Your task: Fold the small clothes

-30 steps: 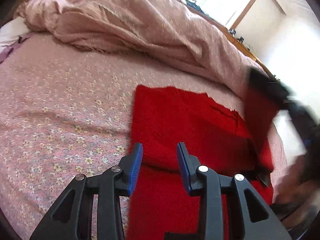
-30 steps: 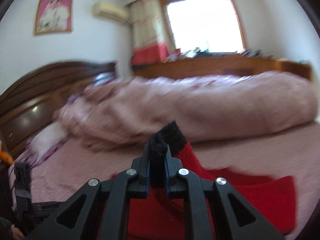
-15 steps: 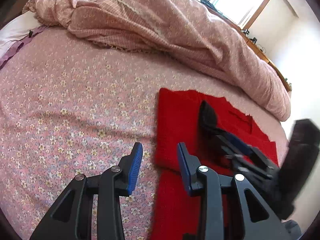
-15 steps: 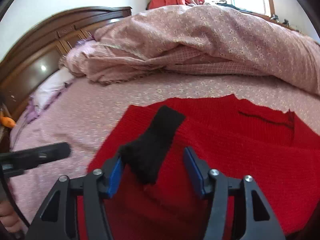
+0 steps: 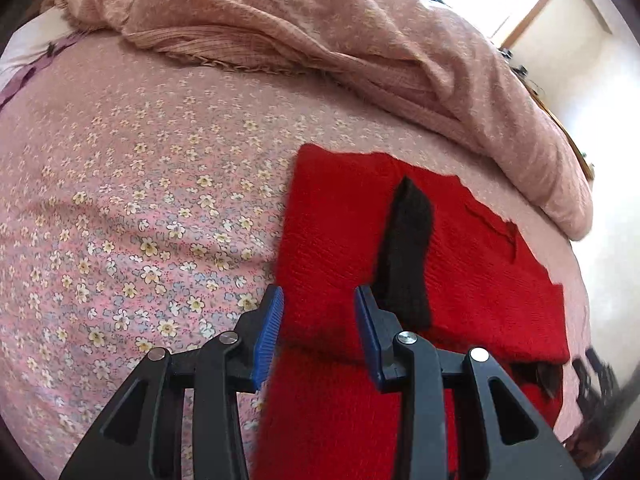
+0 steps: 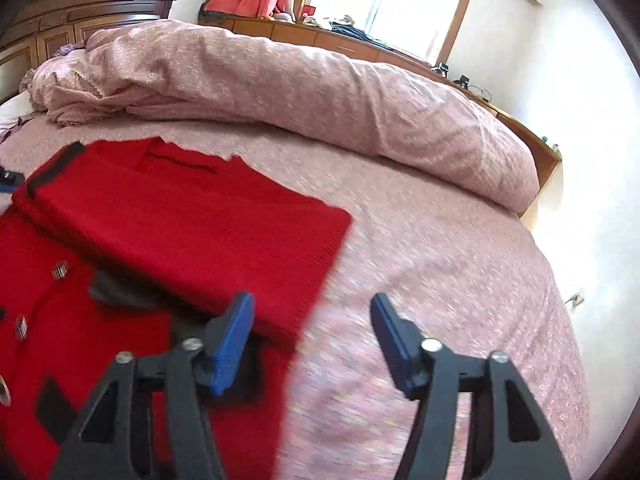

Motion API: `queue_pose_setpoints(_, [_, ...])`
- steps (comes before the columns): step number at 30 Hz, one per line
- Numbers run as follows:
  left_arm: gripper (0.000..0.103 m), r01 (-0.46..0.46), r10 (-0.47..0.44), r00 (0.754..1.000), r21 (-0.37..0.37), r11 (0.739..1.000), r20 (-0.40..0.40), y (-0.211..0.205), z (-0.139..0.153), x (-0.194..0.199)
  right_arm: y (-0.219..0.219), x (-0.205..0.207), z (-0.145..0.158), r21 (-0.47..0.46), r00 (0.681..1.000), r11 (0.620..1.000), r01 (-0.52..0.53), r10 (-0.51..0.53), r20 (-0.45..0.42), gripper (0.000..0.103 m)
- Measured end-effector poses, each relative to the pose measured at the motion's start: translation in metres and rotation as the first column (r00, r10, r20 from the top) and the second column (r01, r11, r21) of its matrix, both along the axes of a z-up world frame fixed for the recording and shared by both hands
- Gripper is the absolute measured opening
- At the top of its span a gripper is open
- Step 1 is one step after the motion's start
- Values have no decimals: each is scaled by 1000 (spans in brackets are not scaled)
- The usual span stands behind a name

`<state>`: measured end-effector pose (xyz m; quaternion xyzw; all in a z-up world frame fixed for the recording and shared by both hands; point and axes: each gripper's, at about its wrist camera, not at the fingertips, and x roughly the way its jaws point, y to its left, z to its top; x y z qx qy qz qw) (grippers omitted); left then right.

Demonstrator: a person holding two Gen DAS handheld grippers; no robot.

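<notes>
Now my left gripper (image 5: 318,334) part-open, empty, above left edge of red cardigan (image 5: 340,248) on floral bedsheet (image 5: 140,200); black cuff (image 5: 408,256) just beyond right pad. My right gripper (image 6: 312,338) jaws just closing slightly, wide apart, empty; folded sleeve edge (image 6: 312,280) beside left pad.

- My left tongs (image 5: 316,330) and right tongs (image 6: 312,340): matt black plastic arms, ribbed blue pads, shiny metal pins.
- The red cardigan (image 6: 192,224) looks like coarse matt knit, with a black fuzzy cuff (image 5: 408,256) lying on it and glinting metallic buttons (image 6: 61,270).
- Under the cardigan, the bedsheet (image 5: 140,208) is soft floral cotton.
- Beyond the cardigan, I see a crinkled cloth quilt (image 6: 320,84) and a glossy wooden headboard (image 6: 80,16).
</notes>
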<state>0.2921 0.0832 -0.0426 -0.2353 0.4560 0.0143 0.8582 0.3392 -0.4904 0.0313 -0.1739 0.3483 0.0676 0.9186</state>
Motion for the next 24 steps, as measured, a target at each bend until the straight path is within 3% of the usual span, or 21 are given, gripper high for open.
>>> queue_pose_setpoints(4, [34, -9, 9, 1000, -1, 1000, 16, -2, -1, 3, -1, -14, -15, -179, 998, 982, -58, 61, 16, 57])
queue_pose_setpoints(8, [34, 10, -14, 999, 68, 998, 47, -9, 2, -2, 3, -11, -18, -181, 996, 983, -39, 53, 69, 52])
queue_pose_setpoints(11, [34, 28, -33, 998, 84, 996, 60, -13, 3, -3, 22, -10, -16, -241, 988, 968, -67, 99, 122, 52])
queue_pose_setpoints(16, [34, 33, -36, 998, 57, 998, 49, -8, 0, -1, 34, -5, -20, -270, 985, 952, -142, 163, 59, 40])
queue_pose_setpoints(21, [34, 30, -33, 998, 45, 999, 50, 3, 0, -4, 35, -8, -23, -257, 974, 941, -222, 225, -20, 40])
queue_pose_setpoints(24, [34, 22, -23, 999, 29, 999, 31, 7, -4, -3, 33, -7, -25, -283, 979, 939, -197, 205, -1, 40])
